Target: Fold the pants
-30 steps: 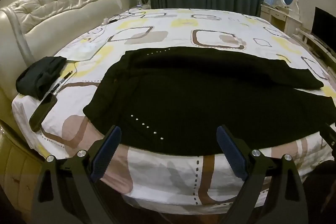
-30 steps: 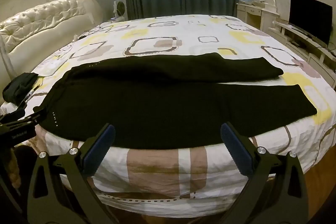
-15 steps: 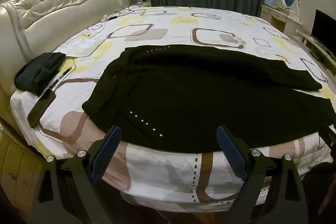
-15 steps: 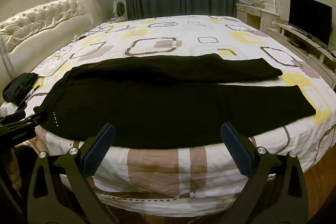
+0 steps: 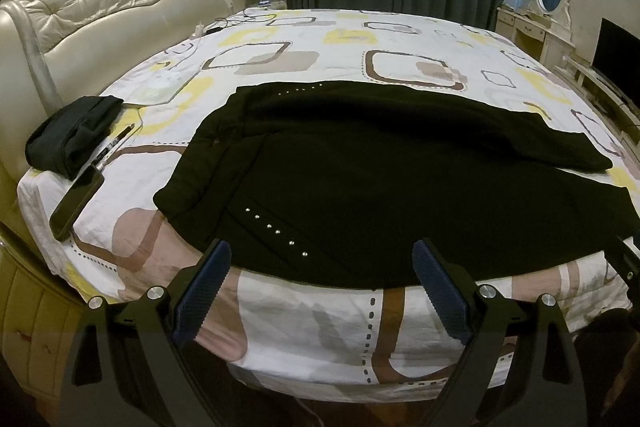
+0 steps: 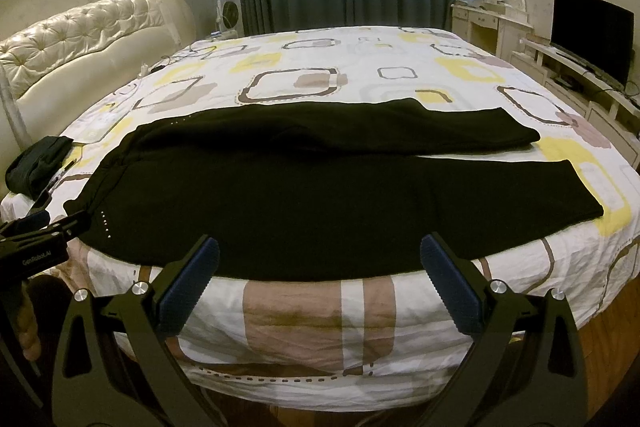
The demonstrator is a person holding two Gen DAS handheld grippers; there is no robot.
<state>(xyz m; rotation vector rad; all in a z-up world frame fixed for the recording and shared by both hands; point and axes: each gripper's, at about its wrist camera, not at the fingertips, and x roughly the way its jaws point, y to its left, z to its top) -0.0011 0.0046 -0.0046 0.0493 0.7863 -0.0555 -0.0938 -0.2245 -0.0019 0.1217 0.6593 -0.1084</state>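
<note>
Black pants (image 5: 360, 163) (image 6: 304, 187) lie flat on the bed (image 5: 400, 43) (image 6: 320, 311), along its near edge. Waistband end points toward the headboard (image 5: 120, 7) (image 6: 88, 39) side; the two legs run toward the opposite side. Far leg sits slightly askew from the near one, hems apart, with a thin strip of sheet showing between them in the right wrist view. Rows of small silver studs (image 5: 276, 231) near the hip on the near side; another row at the far edge of the waist.

Left gripper (image 5: 320, 287): jaws spread wide, nothing between them, just short of the bed's near edge in front of the waist/hip area. No contact with the fabric. It also shows at the left edge of the right wrist view (image 6: 36, 239), by the waistband corner.

Right gripper (image 6: 320, 275): jaws spread wide, empty, off the near edge in front of the thigh/knee section of the near leg. No contact.

Near the headboard-side corner of the bed: a folded dark garment (image 5: 72, 135) (image 6: 36, 163), a phone (image 5: 76, 203) just beside it, and a pen-like item (image 5: 114, 145) between them. All clear of the pants.
</note>
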